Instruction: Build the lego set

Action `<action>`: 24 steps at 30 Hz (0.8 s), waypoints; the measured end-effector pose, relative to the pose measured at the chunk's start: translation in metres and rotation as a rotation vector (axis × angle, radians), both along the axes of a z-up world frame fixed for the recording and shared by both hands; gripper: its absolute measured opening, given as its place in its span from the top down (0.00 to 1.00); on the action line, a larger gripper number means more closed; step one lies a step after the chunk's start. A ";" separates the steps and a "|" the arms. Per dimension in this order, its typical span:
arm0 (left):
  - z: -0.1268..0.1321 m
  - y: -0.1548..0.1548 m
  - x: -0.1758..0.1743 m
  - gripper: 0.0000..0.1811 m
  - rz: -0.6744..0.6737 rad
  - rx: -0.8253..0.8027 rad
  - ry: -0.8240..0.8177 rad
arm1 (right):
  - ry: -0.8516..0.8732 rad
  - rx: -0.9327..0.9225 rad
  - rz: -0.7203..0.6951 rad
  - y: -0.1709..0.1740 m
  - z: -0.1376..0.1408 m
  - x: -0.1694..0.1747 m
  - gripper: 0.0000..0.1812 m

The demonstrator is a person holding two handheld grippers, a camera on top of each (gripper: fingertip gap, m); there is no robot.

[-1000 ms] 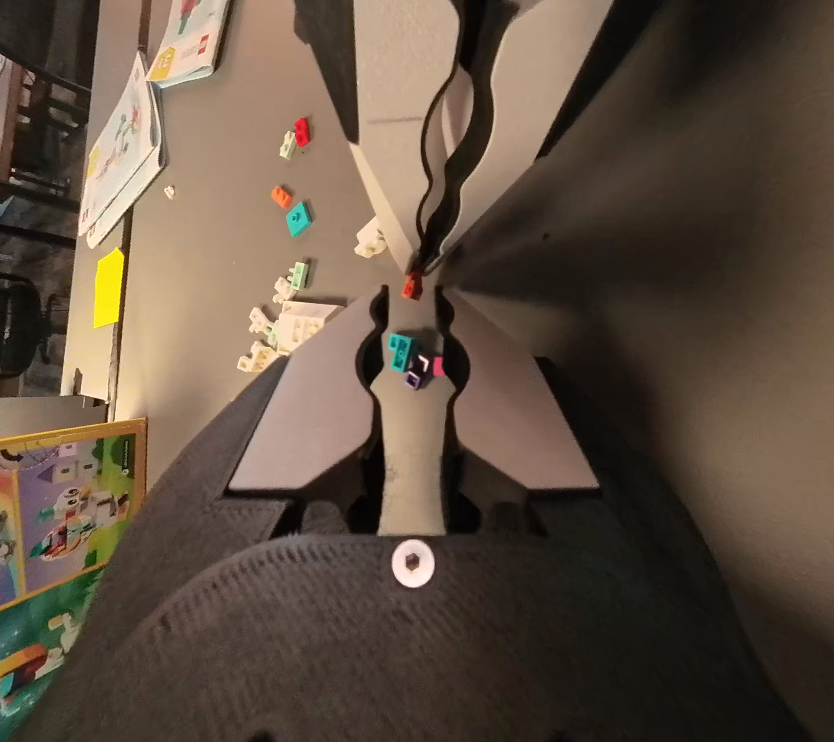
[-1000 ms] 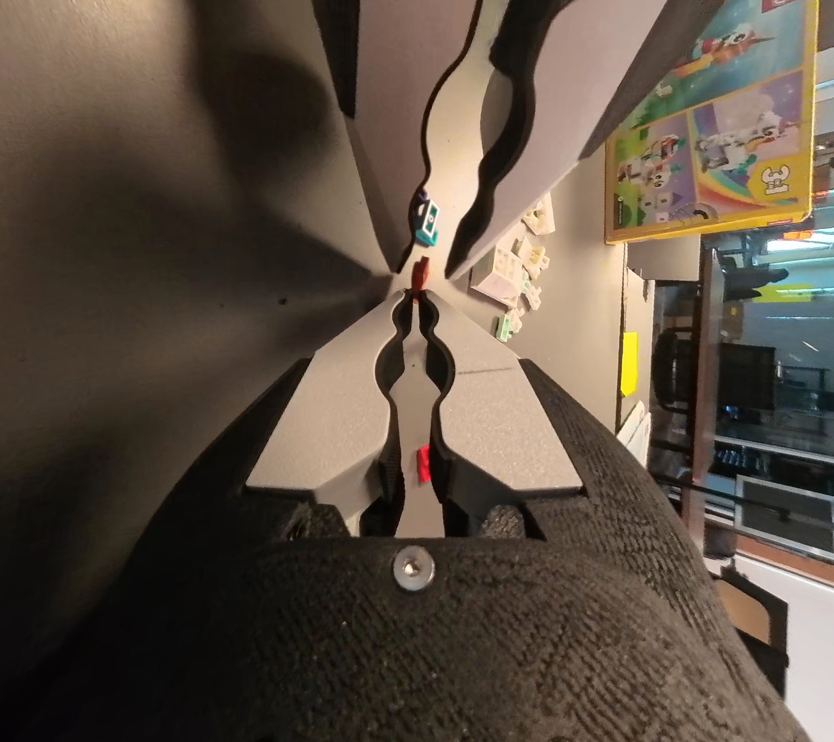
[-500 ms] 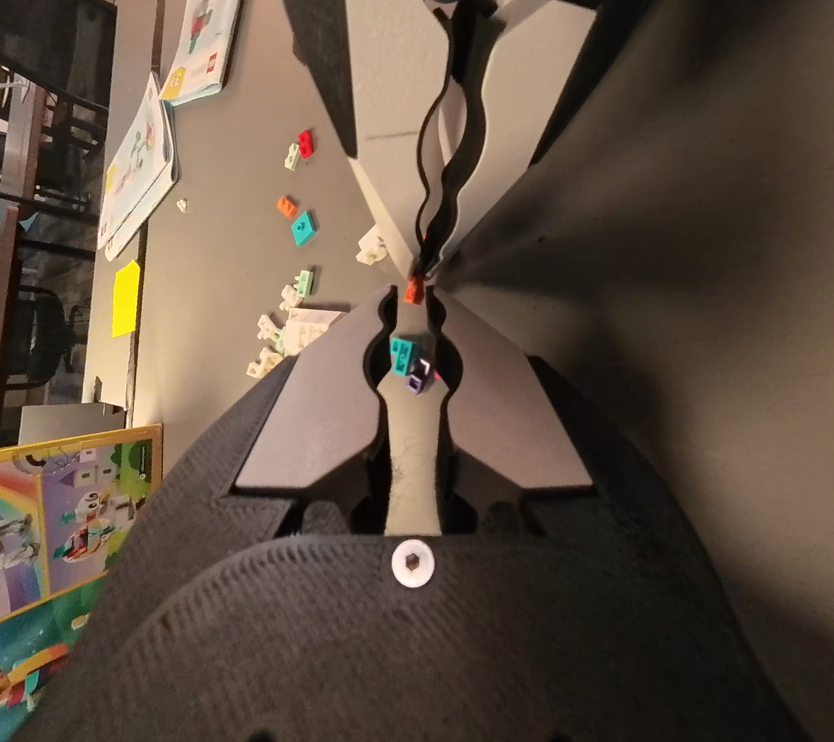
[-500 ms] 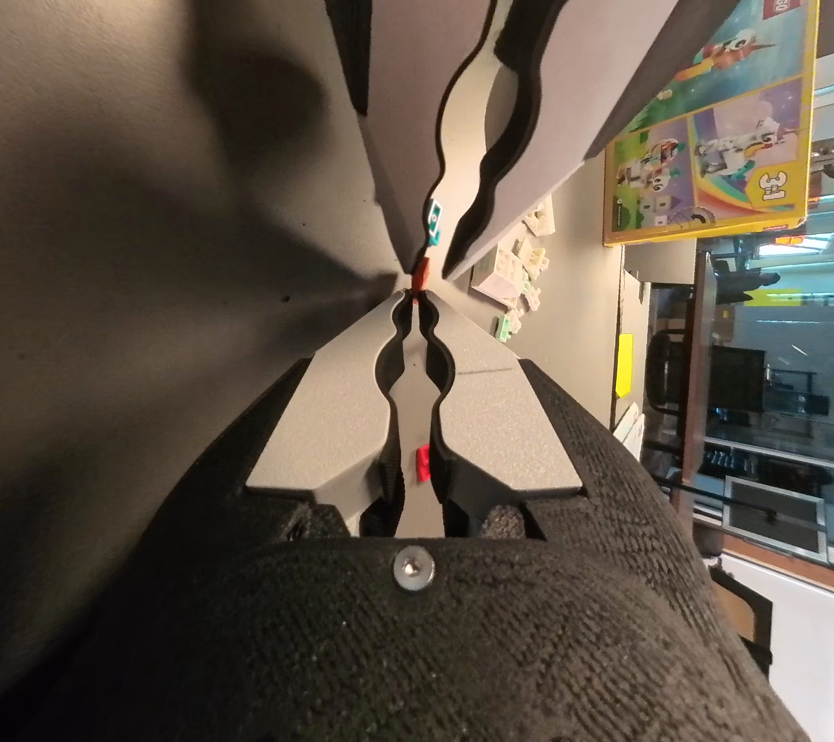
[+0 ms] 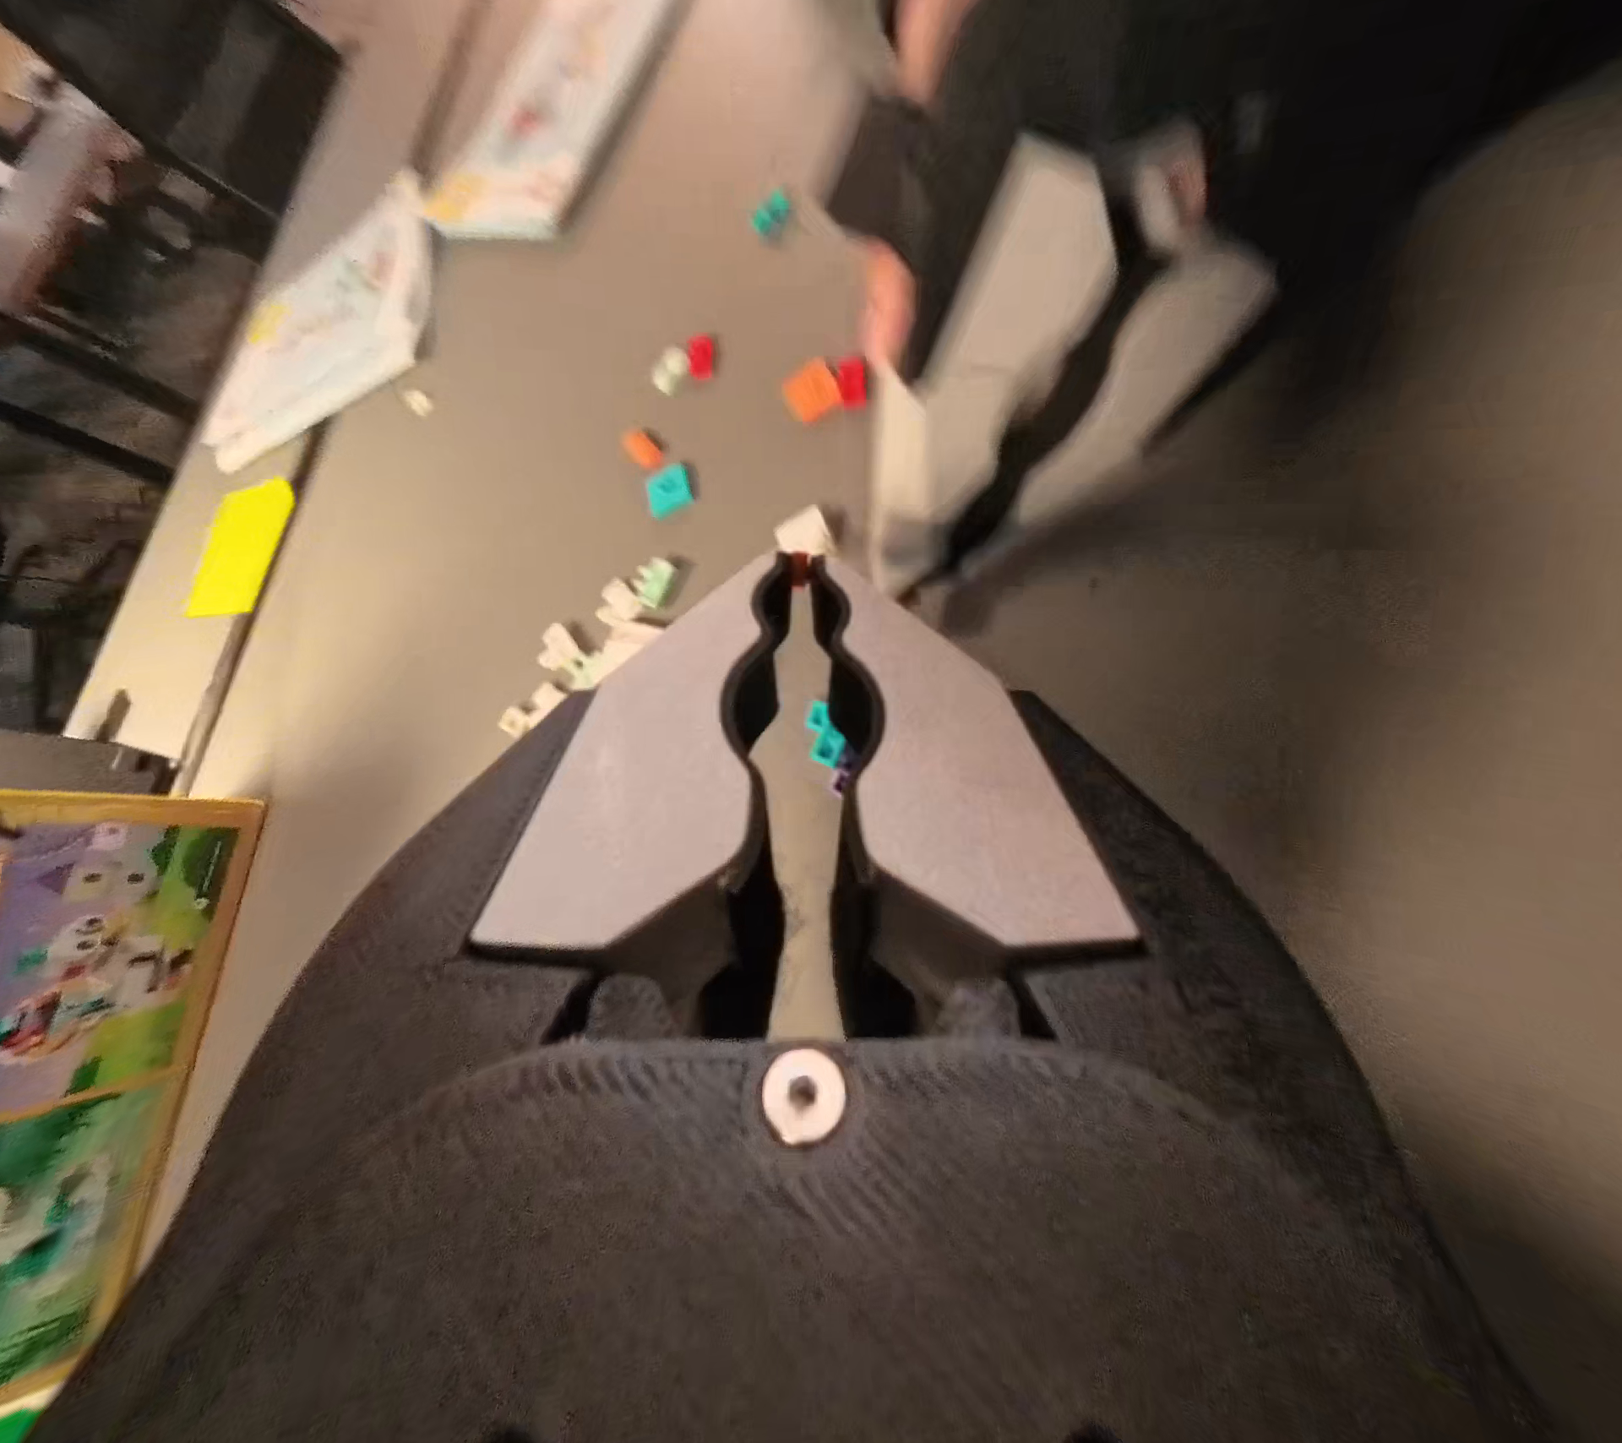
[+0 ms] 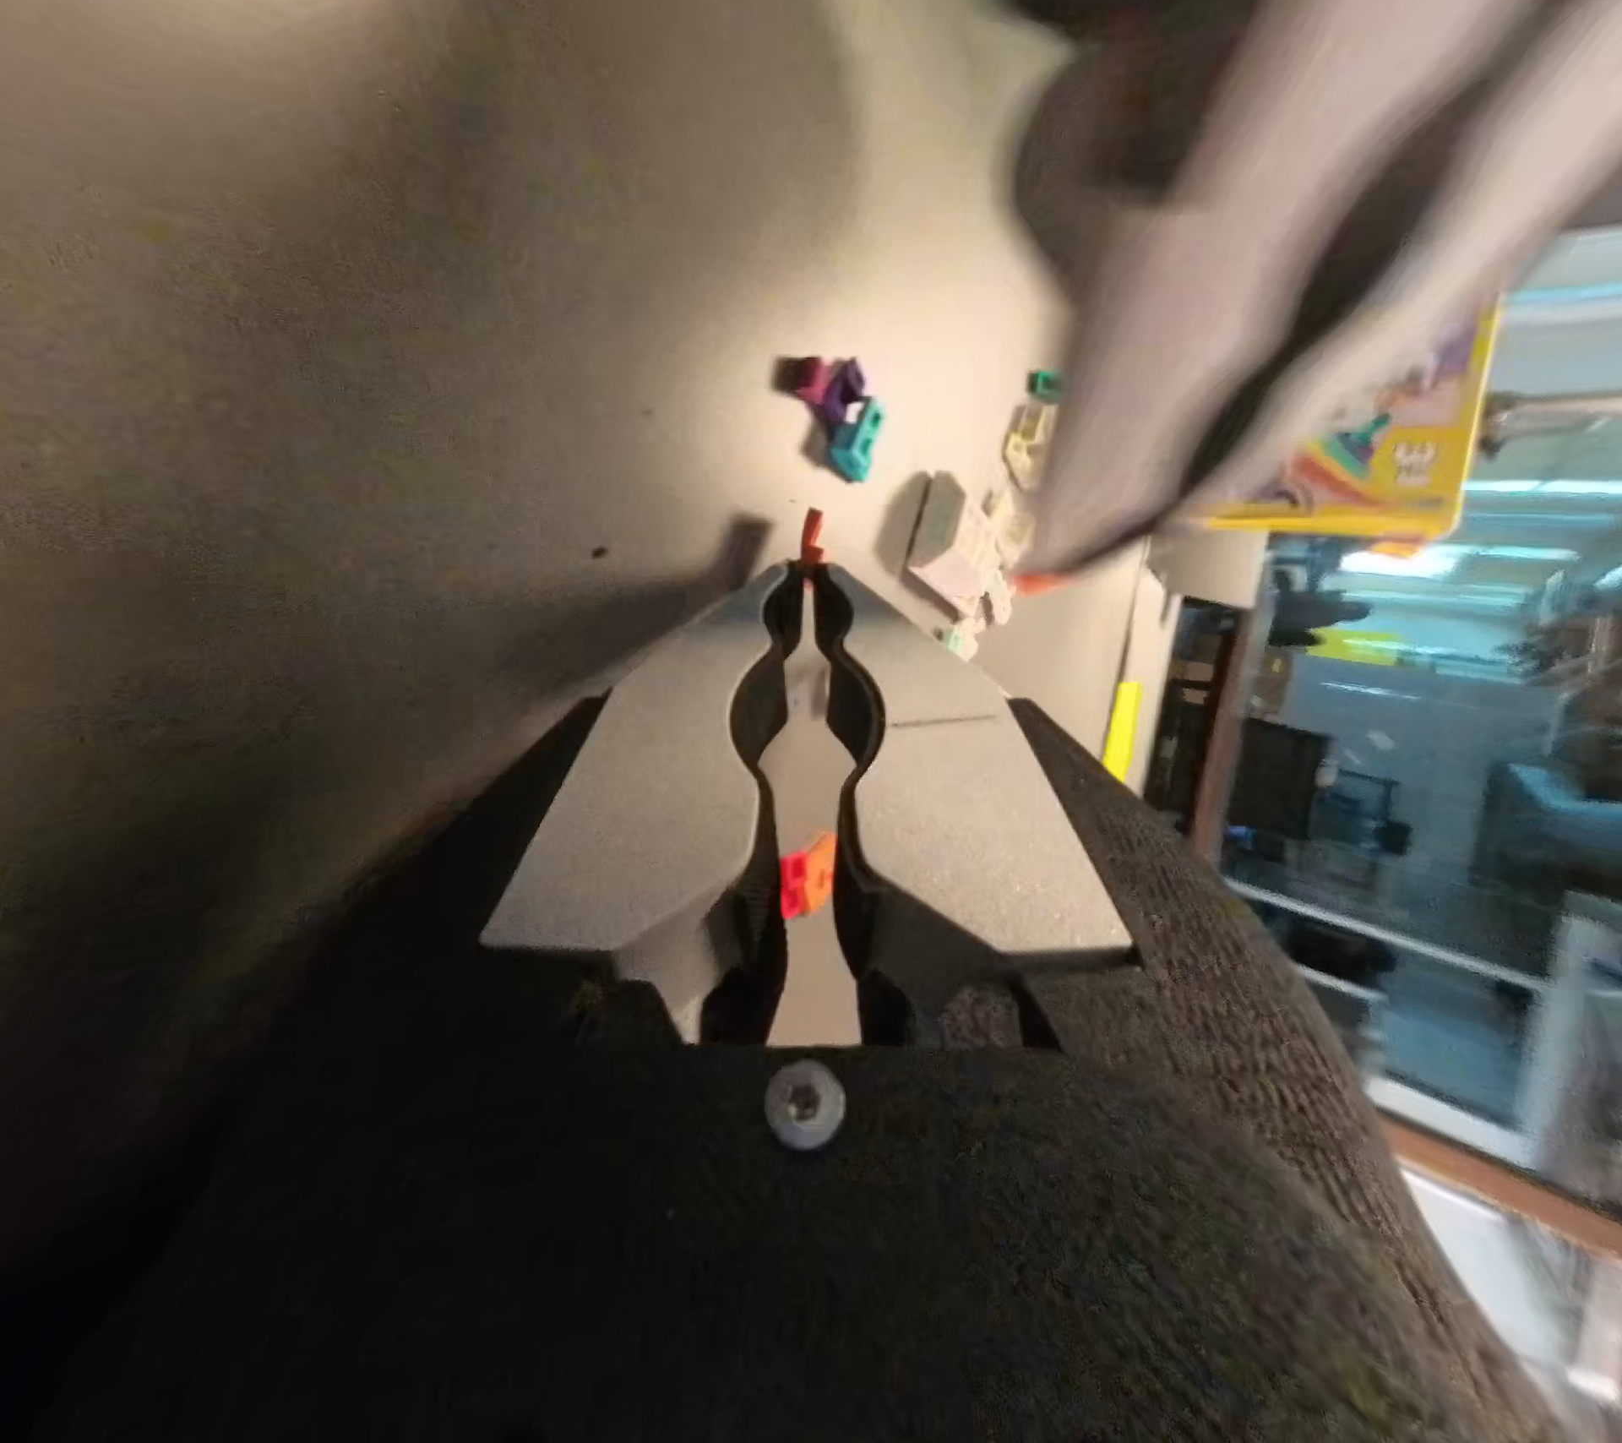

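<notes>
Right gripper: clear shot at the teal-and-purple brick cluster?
Likely yes: the cluster lies just ahead of the right gripper, bare table between. But its jaws are shut on a red piece.

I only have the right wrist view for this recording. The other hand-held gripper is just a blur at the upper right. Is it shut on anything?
Observer: In the left wrist view the left hand-held gripper is nearly shut, with a small red piece pinched at its tips.
Operator: My right hand-held gripper pinches a thin red piece too. What lies beyond my frame?
Observer: Two illustrated booklets lie side by side near the far edge of the table.
Operator: Any loose bricks I can't see?
Observer: A teal square brick lies with an orange brick just beside it, clear of both grippers.
</notes>
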State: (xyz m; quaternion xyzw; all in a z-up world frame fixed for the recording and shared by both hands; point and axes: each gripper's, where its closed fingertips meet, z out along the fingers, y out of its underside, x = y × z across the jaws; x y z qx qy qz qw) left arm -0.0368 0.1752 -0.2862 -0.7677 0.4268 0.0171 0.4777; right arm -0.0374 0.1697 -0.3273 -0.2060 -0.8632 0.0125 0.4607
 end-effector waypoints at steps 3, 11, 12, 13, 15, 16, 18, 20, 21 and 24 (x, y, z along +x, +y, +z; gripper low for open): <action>0.044 -0.002 -0.012 0.98 0.047 0.092 -0.208 | 0.014 0.152 0.031 0.000 -0.005 -0.005 1.00; 0.135 -0.036 -0.122 0.96 0.760 0.381 -0.189 | 0.222 -0.073 -0.064 0.015 0.031 -0.011 0.99; 0.138 -0.050 -0.136 0.95 0.855 0.365 -0.172 | 0.243 -0.099 -0.079 0.018 0.034 -0.011 1.00; 0.137 -0.065 -0.150 0.93 0.946 0.336 -0.145 | 0.262 -0.128 -0.089 0.019 0.037 -0.012 1.00; 0.127 -0.095 -0.182 0.89 1.127 0.251 -0.073 | 0.286 -0.198 -0.098 0.020 0.039 -0.013 1.00; 0.118 -0.109 -0.196 0.88 1.210 0.187 -0.051 | 0.292 -0.230 -0.100 0.019 0.039 -0.013 1.00; 0.096 -0.130 -0.214 0.84 1.317 0.049 -0.088 | 0.294 -0.266 -0.102 0.019 0.038 -0.014 1.00; 0.078 -0.141 -0.228 0.72 1.389 -0.025 -0.163 | 0.300 -0.276 -0.103 0.020 0.039 -0.014 1.00; 0.068 -0.147 -0.233 0.64 1.424 -0.075 -0.187 | 0.302 -0.280 -0.102 0.020 0.039 -0.014 1.00; 0.061 -0.153 -0.238 0.53 1.471 -0.106 -0.171 | 0.308 -0.319 -0.105 0.019 0.042 -0.014 1.00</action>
